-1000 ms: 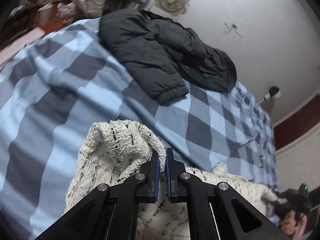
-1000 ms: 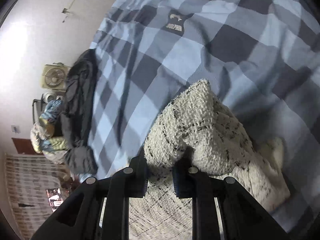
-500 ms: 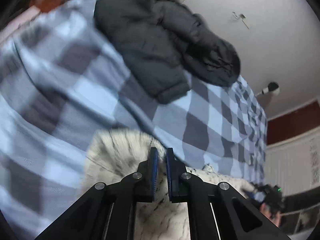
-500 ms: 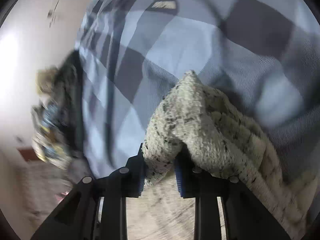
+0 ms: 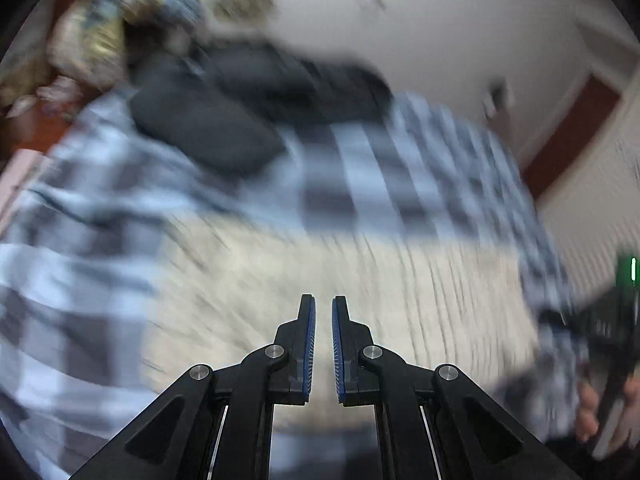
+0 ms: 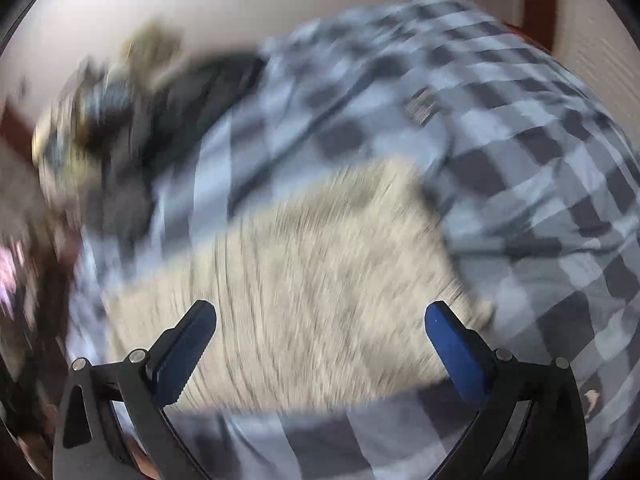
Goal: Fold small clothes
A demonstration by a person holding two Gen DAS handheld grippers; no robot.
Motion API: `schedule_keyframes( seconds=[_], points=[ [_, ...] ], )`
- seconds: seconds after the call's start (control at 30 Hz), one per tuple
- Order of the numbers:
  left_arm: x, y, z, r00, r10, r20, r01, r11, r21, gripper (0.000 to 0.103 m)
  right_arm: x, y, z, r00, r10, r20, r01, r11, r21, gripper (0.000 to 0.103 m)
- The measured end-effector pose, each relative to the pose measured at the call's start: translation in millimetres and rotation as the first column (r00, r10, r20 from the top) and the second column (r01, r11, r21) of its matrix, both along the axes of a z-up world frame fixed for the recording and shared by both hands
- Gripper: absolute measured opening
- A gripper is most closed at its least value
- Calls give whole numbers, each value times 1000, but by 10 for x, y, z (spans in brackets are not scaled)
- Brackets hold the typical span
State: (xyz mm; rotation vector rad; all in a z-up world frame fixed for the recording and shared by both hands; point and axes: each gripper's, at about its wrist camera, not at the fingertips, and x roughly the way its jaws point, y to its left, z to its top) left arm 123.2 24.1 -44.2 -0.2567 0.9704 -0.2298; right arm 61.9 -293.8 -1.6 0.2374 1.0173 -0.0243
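A cream knit garment with black flecks (image 5: 360,296) lies flat on the blue-and-grey checked bedspread (image 5: 100,220); both views are motion-blurred. My left gripper (image 5: 323,312) hovers over it, its jaws nearly closed with a narrow gap and nothing between them. In the right wrist view the same garment (image 6: 312,280) lies spread below my right gripper (image 6: 320,316), which is wide open and empty above it. The right gripper also shows at the right edge of the left wrist view (image 5: 612,328).
A black puffer jacket (image 5: 224,120) lies at the far side of the bed, also in the right wrist view (image 6: 160,120). A pile of coloured clothes (image 5: 100,36) sits beyond it by the white wall (image 5: 440,20).
Both grippers have let go of the garment, which now lies flat. The right gripper has opened wide, the left has a small gap. Both have pulled back and up quickly.
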Motion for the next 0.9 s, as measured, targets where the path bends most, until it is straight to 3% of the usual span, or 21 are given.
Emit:
schedule_keyframes(
  seconds=[0.1,0.2,0.23,0.3,0.33,0.37,0.4,0.47,0.53,0.57,0.63,0.67,0.7,0.73,0.77,0.8,0.83,0.87,0.9],
  points=[
    [209,-382,-419,981,-127,-145,133,991,32,7,252,442,-226,982,160,-96,-163,987,-17,102],
    [293,-359,-695,973,-69,-219,81,996,46,6,456,833,-433,948,281,-150,-294,953,-73,102],
    [297,-300,-731,972,-58,-228,62,998,13,6,503,914,-520,937,304,-173,-324,940,-105,102],
    [337,-71,-808,967,-71,-246,41,991,-125,6,599,927,-760,919,308,-246,-356,916,-184,102],
    [349,34,-852,964,-78,-256,31,983,-180,6,624,870,-827,916,301,-266,-352,920,-170,102],
    [360,151,-899,959,-72,-274,9,974,-226,6,652,719,-854,918,283,-277,-320,942,-100,102],
    [355,355,-954,951,-33,-306,-57,958,-280,6,672,612,-842,925,259,-279,-288,955,-68,102],
    [318,650,-994,940,52,-336,-163,936,-311,6,708,202,-789,947,126,-296,-159,983,-91,102],
    [230,1033,-972,924,170,-343,-286,903,-320,6,714,-258,-806,940,20,-340,-35,999,-38,102],
    [201,1148,-962,913,221,-344,-328,898,-294,6,687,-480,-829,929,-33,-367,32,999,-10,101],
    [128,1436,-887,837,441,-324,-461,887,16,6,610,-829,-857,903,-117,-413,131,991,6,100],
    [101,1510,-840,796,530,-291,-496,848,186,7,531,-1021,-831,880,-192,-435,190,981,-47,100],
    [67,1584,-770,778,583,-237,-512,805,300,7,484,-1121,-799,860,-259,-440,221,966,-136,100],
    [48,1614,-708,787,575,-224,-512,811,283,6,397,-1285,-743,828,-361,-429,258,925,-280,100],
    [41,1620,-651,799,557,-227,-509,827,239,7,335,-1391,-697,821,-392,-415,288,912,-291,100],
    [49,1551,-546,824,522,-219,-495,852,169,7,259,-1491,-638,817,-415,-400,330,906,-266,100],
    [48,1464,-456,846,496,-194,-475,868,149,7,179,-1570,-561,815,-440,-377,375,897,-235,100],
    [56,1342,-363,870,468,-156,-445,881,162,7,74,-1619,-404,831,-458,-317,420,889,-183,100],
    [80,1107,-219,906,414,-86,-386,893,230,7,27,-1604,-287,852,-452,-264,428,892,-148,100]
  ],
)
